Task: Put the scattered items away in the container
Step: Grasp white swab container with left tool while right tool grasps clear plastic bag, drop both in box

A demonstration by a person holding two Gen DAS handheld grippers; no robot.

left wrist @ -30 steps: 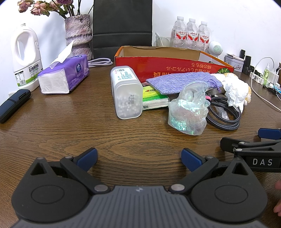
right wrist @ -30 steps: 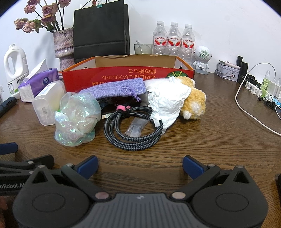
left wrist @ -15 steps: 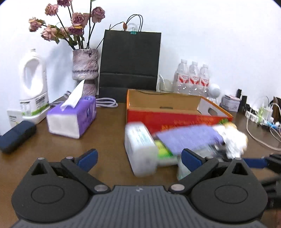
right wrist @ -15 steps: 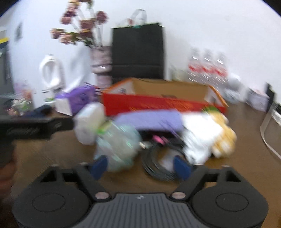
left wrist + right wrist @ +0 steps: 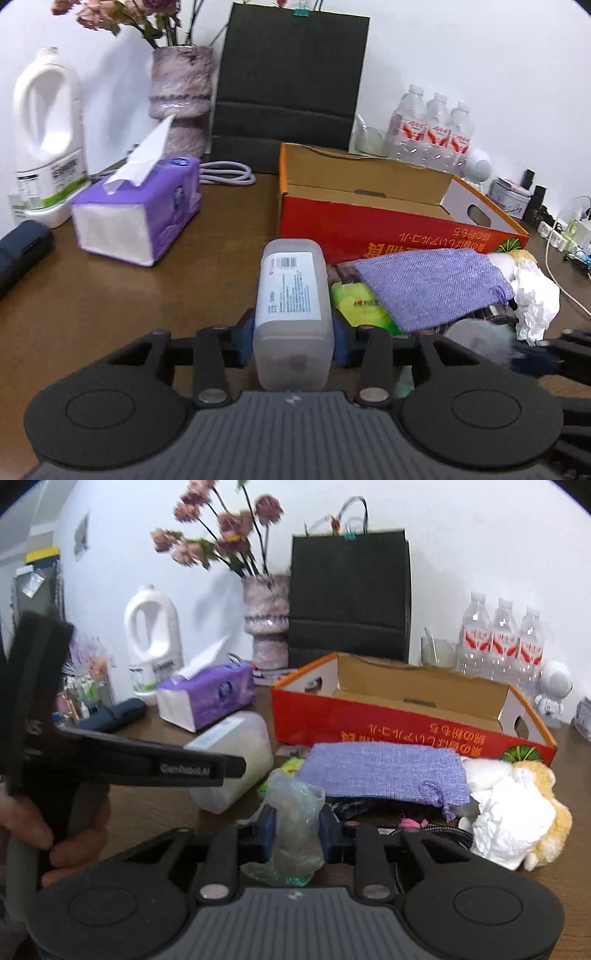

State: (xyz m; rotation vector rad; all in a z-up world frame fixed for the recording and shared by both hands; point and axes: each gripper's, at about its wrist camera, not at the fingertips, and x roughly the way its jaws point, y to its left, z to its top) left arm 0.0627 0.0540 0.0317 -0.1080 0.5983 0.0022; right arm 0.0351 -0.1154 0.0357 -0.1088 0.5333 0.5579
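Before the red cardboard box (image 5: 369, 236), the left gripper (image 5: 293, 338) is just closing on the frosted container (image 5: 291, 306), the right gripper (image 5: 295, 830) pinching the crinkled bag (image 5: 295, 823) (both barely lifted); next, seemingly, carrying both over the rim.

Three water bottles (image 5: 437, 125), one red box (image 5: 369, 225), one tissue pack (image 5: 147, 210), one white jug (image 5: 44, 133).

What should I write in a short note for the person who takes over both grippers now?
Left gripper: jaws just closed on the white plastic jar.
Right gripper: jaws just closed on the crumpled plastic bag.
Red cardboard box: looks empty, nothing in yet.
Left on the table in front of the box: purple pouch, white paper wad, plush toy, green packet, braided cable.
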